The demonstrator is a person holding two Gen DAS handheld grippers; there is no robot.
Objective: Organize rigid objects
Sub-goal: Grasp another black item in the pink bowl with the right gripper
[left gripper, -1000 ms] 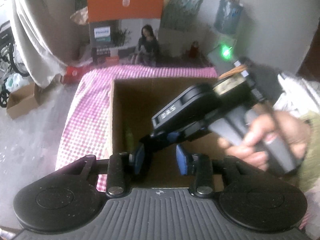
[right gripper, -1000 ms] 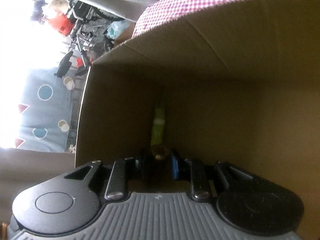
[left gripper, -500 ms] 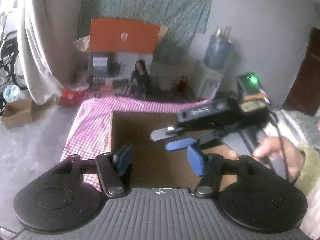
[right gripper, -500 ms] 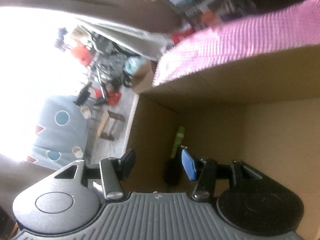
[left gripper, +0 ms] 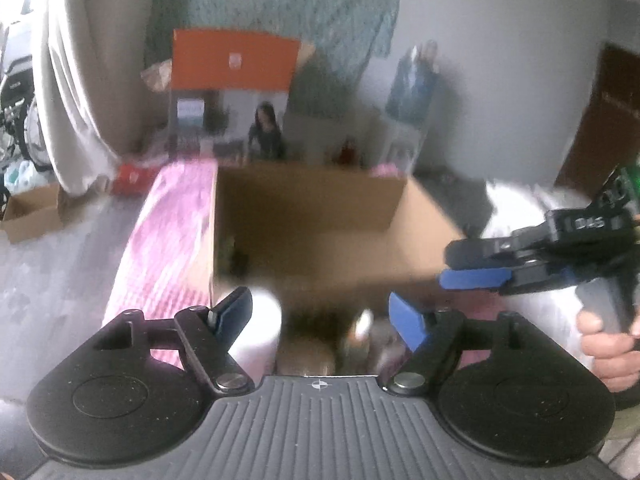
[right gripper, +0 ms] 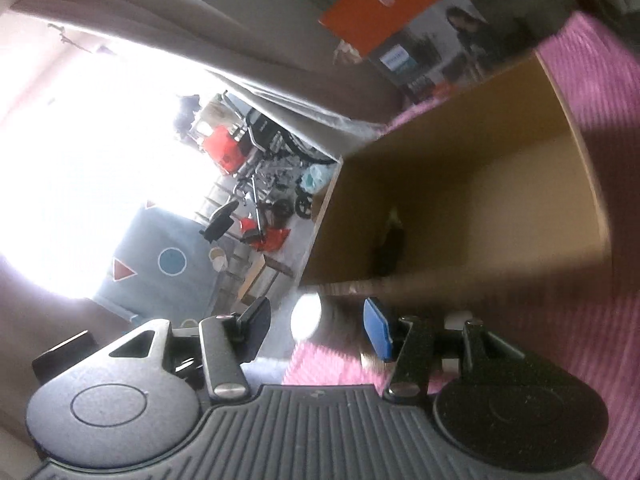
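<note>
An open brown cardboard box stands on a pink checked cloth. A dark object and a greenish one lie inside by its left wall. My left gripper is open and empty, just in front of the box's near edge, over blurred objects, one white. My right gripper is open and empty, outside the box near its front corner; it also shows in the left wrist view at the right.
An orange and grey Philips carton stands behind the table. A small cardboard box sits on the floor at left. A curtain hangs at left, a water dispenser stands at back right.
My right gripper let go of the dark object inside the box, opened, and withdrew out to the right. My left gripper opened wide and pulled back from the box.
</note>
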